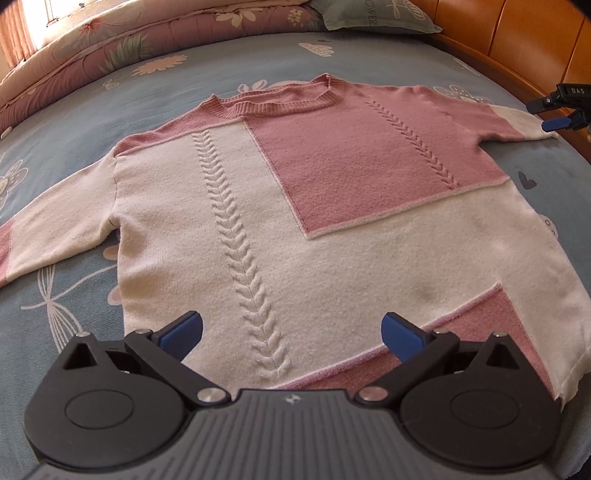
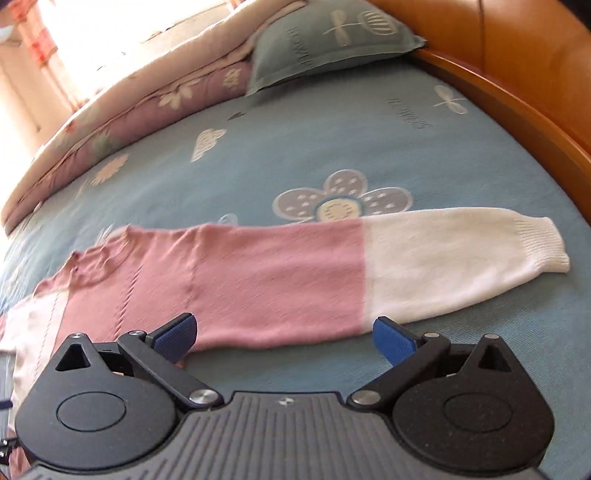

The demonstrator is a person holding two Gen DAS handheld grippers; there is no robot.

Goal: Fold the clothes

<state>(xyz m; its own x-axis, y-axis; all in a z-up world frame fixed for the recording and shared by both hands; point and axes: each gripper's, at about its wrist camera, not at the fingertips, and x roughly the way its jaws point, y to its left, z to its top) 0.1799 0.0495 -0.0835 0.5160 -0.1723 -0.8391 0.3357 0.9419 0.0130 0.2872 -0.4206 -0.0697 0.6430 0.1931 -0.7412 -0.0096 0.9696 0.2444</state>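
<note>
Sleeves first, going from the left: the left sleeve (image 1: 55, 229) of the pink and cream sweater (image 1: 295, 221) lies stretched out to the side on the blue bed sheet (image 1: 74, 147). The body lies flat and face up in the middle of the bed, neck (image 1: 280, 99) pointing away from the hem. No part is folded over any other part that can be seen.

The left gripper (image 1: 291, 332) hangs over the hem, near the braid pattern (image 1: 236, 236). Its blue fingers (image 1: 184, 328) are wide apart and hold nothing.

Further right, the right sleeve (image 2: 369, 269) also lies straight out, pink near the shoulder and cream toward the cuff (image 2: 543, 243). The right gripper (image 2: 284, 336) hovers near the lower edge of this sleeve, with its fingers spread apart and nothing between them. That picture is a bit blurry, so it may or may not be touching the cloth.

The sweater is spread out flat, ready for folding. Both sleeves and the body are left to fold. A striped quilt (image 1: 110, 40) and a pillow (image 2: 332, 33) sit at the far end.
</note>
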